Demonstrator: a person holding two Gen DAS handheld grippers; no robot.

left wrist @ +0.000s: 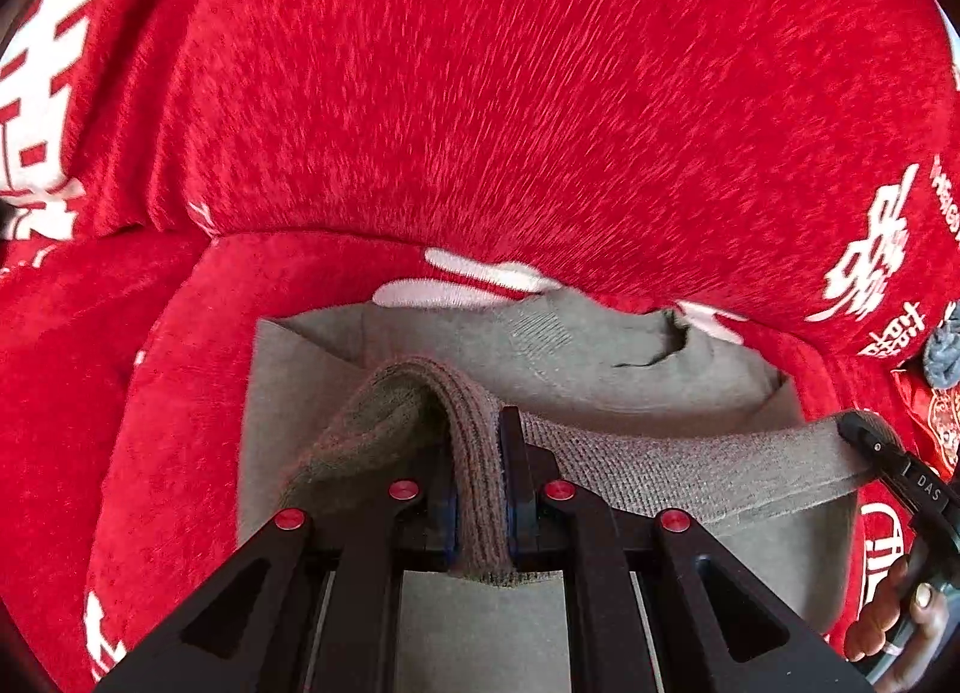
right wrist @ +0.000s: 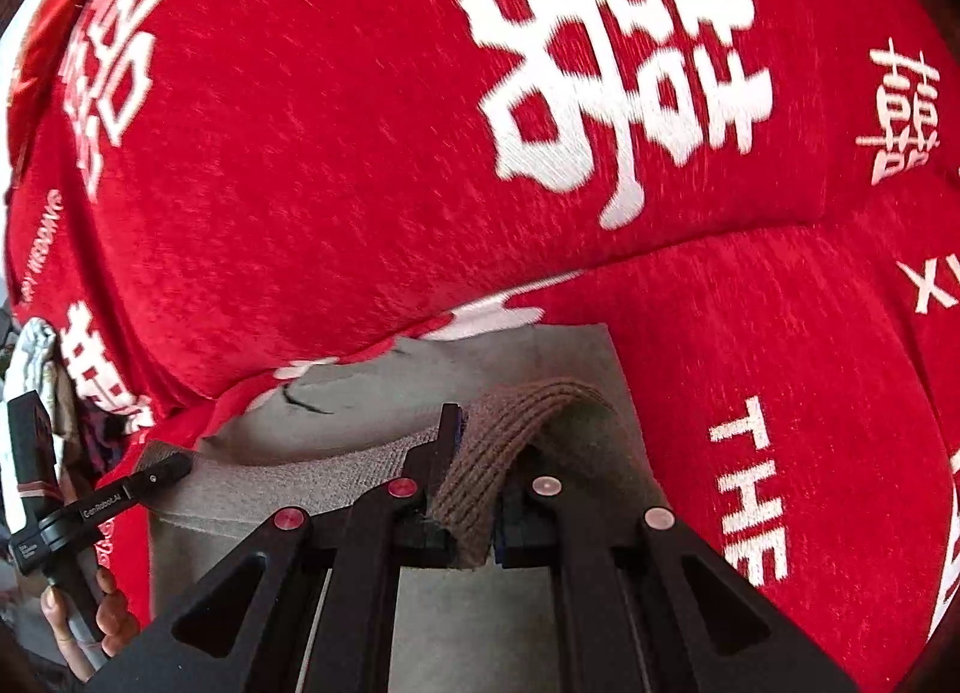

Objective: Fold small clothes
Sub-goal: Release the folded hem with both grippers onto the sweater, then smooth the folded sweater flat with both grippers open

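Observation:
A small grey-brown garment with a ribbed waistband lies on a red blanket. My left gripper is shut on the left end of the waistband, which bunches up between the fingers. My right gripper is shut on the right end of the same waistband. The band is stretched taut between the two grippers, a little above the rest of the garment. The right gripper also shows at the right edge of the left wrist view, and the left gripper shows at the left of the right wrist view.
A red plush blanket with white characters covers the whole surface and bulges up in a fold just behind the garment. A small grey cloth lies at the far right, and some patterned clothes at the far left.

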